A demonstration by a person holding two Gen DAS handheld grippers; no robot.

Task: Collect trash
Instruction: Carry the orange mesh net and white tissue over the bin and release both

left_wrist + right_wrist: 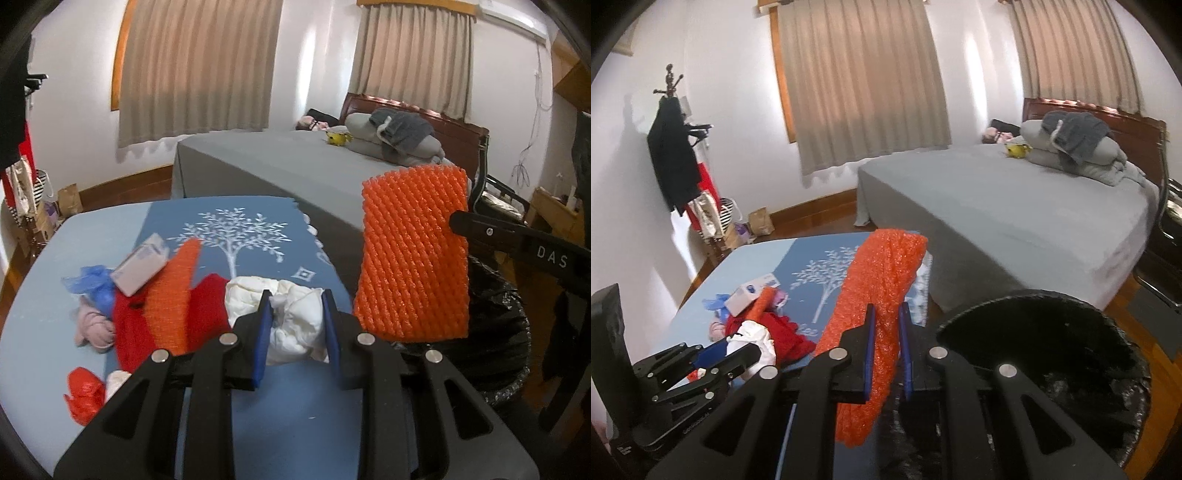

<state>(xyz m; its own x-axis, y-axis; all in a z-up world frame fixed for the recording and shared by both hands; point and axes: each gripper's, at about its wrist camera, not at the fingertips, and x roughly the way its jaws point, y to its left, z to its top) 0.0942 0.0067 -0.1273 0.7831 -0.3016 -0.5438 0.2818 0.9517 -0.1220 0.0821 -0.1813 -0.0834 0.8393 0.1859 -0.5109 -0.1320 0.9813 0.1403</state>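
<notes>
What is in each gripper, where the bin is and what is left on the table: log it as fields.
left gripper: shut on white crumpled paper
right gripper: shut on orange foam net
bin: black-lined, open, beside the table's right edge
table: blue cloth with a white tree print
left on table: second orange net, red cloth, small carton, blue bag, red bag

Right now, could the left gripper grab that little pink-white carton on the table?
Probably not yet. The left gripper is shut on a white crumpled wad, so it has no free grip. The carton itself lies uncovered on top of the pile, so the way looks free once the wad is dropped.
</notes>
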